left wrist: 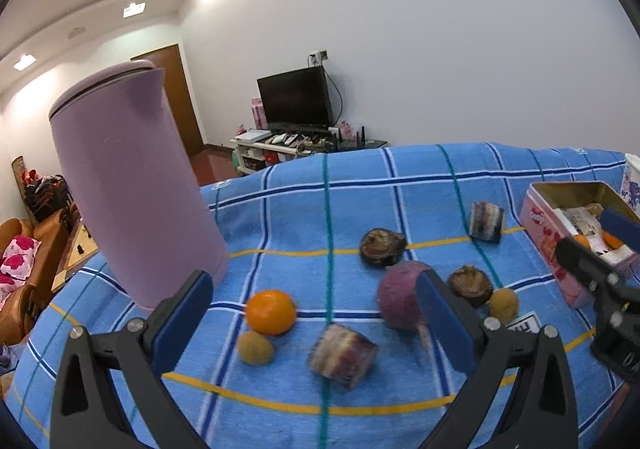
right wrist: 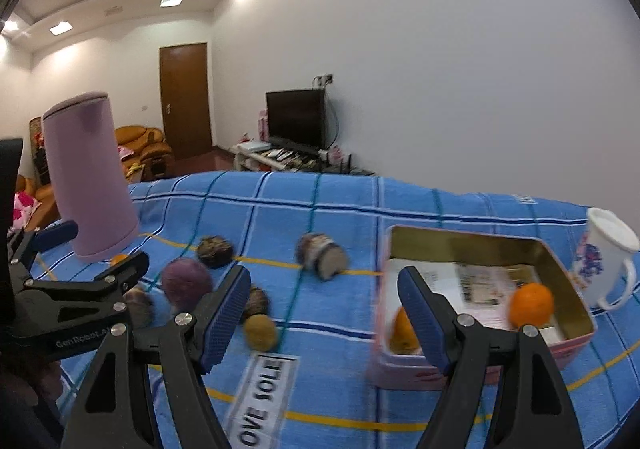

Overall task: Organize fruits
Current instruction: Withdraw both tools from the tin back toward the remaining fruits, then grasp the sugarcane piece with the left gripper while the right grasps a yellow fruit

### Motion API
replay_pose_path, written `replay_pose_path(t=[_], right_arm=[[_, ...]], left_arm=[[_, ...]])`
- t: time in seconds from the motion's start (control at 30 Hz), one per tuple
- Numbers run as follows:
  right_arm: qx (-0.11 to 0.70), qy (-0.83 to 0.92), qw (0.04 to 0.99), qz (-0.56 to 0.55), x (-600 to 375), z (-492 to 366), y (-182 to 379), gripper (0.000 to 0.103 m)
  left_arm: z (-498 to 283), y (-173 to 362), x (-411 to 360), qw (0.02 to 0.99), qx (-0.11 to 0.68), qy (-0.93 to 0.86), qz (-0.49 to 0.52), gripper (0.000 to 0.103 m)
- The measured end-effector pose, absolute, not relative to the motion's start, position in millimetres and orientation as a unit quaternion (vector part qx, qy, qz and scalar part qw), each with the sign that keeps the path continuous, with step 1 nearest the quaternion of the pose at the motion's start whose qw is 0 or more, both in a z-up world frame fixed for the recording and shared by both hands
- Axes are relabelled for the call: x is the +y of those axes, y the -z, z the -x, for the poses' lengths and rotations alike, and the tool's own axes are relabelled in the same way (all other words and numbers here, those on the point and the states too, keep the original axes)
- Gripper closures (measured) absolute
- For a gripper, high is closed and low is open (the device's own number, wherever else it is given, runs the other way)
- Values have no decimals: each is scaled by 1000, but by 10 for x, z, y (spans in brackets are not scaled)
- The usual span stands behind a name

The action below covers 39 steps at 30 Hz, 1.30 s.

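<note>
- sorting was part done: two oranges [right wrist: 532,305] lay in the pink tin [right wrist: 472,239]; one orange [left wrist: 271,312] remained on the tabletop [left wrist: 360,177].
- both the left hand-held gripper [left wrist: 316,325] and right hand-held gripper [right wrist: 320,317] stood wide, empty.
- next probably called for closing on a loose fruit.

Right wrist view: label [right wrist: 262,397] on the blue cloth [right wrist: 344,209] cut off at bottom, pink tin [right wrist: 400,369] near side motion-blurred, one orange [right wrist: 402,329] partly hidden behind gripper finger.
</note>
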State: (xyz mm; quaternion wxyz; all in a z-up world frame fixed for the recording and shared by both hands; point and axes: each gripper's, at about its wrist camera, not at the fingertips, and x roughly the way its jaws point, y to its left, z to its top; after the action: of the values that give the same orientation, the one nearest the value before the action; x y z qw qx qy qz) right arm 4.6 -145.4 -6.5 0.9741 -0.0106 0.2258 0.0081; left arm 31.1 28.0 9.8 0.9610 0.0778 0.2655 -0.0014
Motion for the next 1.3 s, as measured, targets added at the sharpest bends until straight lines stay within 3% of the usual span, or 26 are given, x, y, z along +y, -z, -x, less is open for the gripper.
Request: replay_pose_path(t=[0.5,0.6,0.7,0.93,1.13,1.3], right_arm=[[325,-65,942,51,-1134,-357,280,26],[350,-72,932,60,-1072,-444,345,26],[367,-80,924,71,-997,-504,404,37],[411,-83,905,75,-939,-689,526,39],[426,-107,897,54,-974,-725,559,57],[424,-116,897,40,-1024,-658,539,75]], left_arm=[[-465,-182,1053,949,311,15,-49,0],[-467,-153,1019,944,324,43,-49,1],[-457,-112,880,938,332,79,-64,1],[-380,39,450,918,350,142,-122,5],[-462,165,388,906,375,153,-121,5],[-524,301,321,895,396,157,-132,14]])
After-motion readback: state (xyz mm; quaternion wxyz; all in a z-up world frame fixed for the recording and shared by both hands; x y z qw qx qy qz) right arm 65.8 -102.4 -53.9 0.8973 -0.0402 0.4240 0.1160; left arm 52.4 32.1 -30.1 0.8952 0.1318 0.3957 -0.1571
